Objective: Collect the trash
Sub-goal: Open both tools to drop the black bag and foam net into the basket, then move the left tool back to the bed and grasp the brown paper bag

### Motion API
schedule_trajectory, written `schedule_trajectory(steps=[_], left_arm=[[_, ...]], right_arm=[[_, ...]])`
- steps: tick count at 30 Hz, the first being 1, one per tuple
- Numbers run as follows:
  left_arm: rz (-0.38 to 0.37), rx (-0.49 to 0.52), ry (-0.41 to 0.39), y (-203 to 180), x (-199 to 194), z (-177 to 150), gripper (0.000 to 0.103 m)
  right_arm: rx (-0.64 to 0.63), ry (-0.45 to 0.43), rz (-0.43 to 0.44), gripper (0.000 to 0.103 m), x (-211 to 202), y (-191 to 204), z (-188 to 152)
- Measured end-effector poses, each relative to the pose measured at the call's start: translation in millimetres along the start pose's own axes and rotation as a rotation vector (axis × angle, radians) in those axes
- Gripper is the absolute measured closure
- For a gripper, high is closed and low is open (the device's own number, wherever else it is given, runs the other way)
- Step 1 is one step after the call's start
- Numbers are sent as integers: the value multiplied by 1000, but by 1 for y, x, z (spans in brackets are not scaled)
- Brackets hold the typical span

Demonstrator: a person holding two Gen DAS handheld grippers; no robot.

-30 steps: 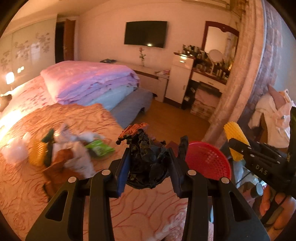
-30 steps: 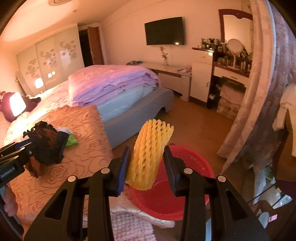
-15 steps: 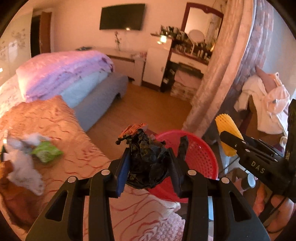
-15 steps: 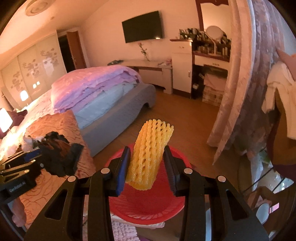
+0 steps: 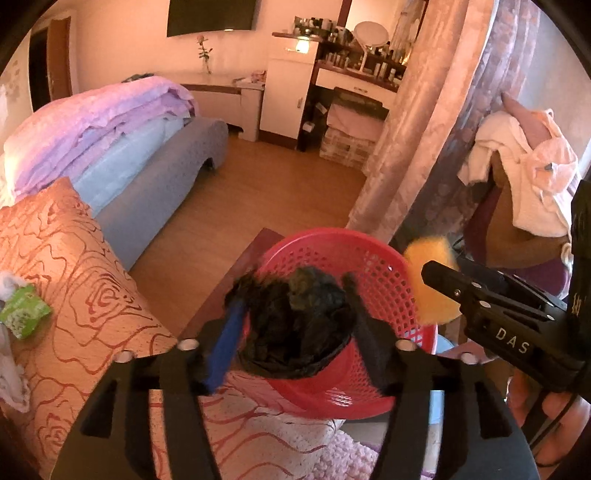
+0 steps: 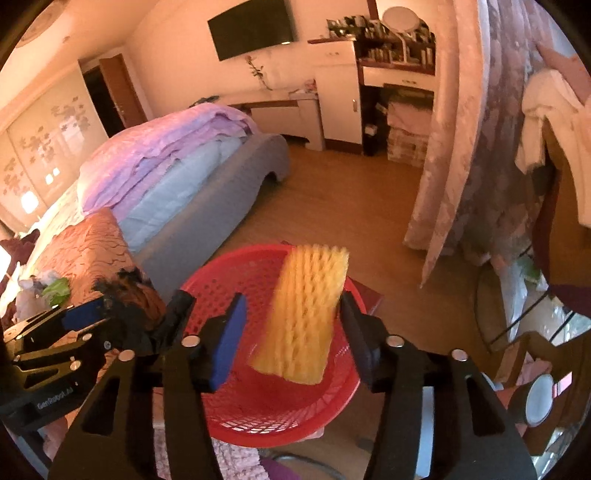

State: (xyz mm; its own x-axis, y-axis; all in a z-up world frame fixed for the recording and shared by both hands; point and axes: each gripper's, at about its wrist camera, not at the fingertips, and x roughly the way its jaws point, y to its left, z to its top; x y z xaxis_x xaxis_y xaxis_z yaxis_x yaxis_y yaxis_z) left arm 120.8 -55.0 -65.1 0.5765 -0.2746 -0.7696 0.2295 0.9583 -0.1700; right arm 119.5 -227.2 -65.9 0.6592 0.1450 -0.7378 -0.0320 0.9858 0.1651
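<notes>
Right wrist view: over the red basket (image 6: 258, 406) beside the bed (image 6: 192, 206), the right claw (image 6: 293, 334) has just been opening around the yellow foam net (image 6: 306, 314), the left claw (image 5: 291, 317) likewise freeing its black wad (image 5: 295, 317); next, seemingly, the bed's remaining litter (image 5: 24, 312).

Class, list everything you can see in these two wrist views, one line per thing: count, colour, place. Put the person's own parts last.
basket: one, red mesh, below both tongs
foam net: one, yellow, between the right tongs' opened jaws, over the basket
crumpled bag: one, black, between the left tongs' opened jaws, over the basket
green packet: one, green, on the orange bedspread
bedspread: one, orange rose pattern, left
folded quilts: a stack, purple and pale blue, on the bed
television: one, black, on the wall
curtain: one, pinkish, right
left tongs: one, black, jaws just opening
right tongs: one, black, jaws just opening
</notes>
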Motion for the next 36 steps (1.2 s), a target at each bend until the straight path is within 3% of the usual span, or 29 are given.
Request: schedule_trajectory(steps=[2,8,19,25,36], left_arm=[[5,0,-5,1,0,-1,35],[12,-13,-6,4,-3,-1,32],[64,-46,-53,16,-27,-6,29],[103,-61,-80,24,-45,-12,29],[284,-152,-177,69,-109,-32,25]], right_arm=[[4,1,0,45,2,-2,1],[9,-9,-7,40,0,-2,0],[-22,-59,-14,39,-13,4,-1],[-32,-76,2,32,-22,11,-3],[-106,-91,54,28,-36,44,-11]])
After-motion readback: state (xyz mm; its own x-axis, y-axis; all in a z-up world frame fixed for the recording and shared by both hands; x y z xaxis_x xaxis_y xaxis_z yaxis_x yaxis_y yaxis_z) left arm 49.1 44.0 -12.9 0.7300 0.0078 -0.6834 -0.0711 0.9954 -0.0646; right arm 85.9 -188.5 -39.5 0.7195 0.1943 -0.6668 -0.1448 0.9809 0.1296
